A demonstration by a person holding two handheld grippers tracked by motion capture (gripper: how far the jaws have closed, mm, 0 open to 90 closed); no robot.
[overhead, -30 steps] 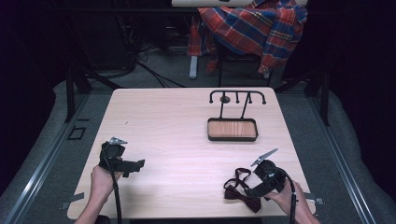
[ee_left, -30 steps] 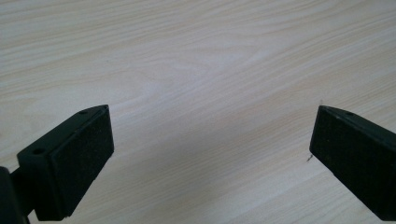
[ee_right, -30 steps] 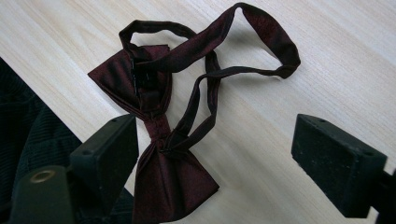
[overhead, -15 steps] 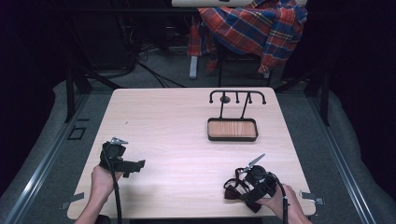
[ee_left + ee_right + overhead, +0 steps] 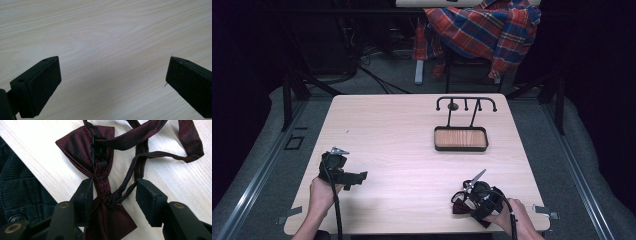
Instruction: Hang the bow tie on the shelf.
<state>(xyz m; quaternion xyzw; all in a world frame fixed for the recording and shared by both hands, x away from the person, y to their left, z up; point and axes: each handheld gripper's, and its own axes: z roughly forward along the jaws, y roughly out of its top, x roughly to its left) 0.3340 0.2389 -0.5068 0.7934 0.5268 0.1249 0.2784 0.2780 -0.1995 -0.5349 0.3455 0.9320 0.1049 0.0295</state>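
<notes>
Bow tie [image 5: 96, 170] lies at the desk's [image 5: 412, 130] near right edge, its knot between the right tongs [image 5: 113, 192] — they have just been closing, one pad touching, the other not yet pressing. Compared with before, this hand sits lower over it. Left tongs [image 5: 112, 75] wait wide, empty — probably ready to help.

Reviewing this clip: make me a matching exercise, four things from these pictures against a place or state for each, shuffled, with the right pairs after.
1. bow tie
2. left gripper
3. wooden tray
4. plaid shirt

A. behind the table, draped
B. jaws wide apart over bare tabletop
C. knot between the right gripper's jaws
D. under a black hook rack

Pairs: 1-C, 2-B, 3-D, 4-A
</notes>
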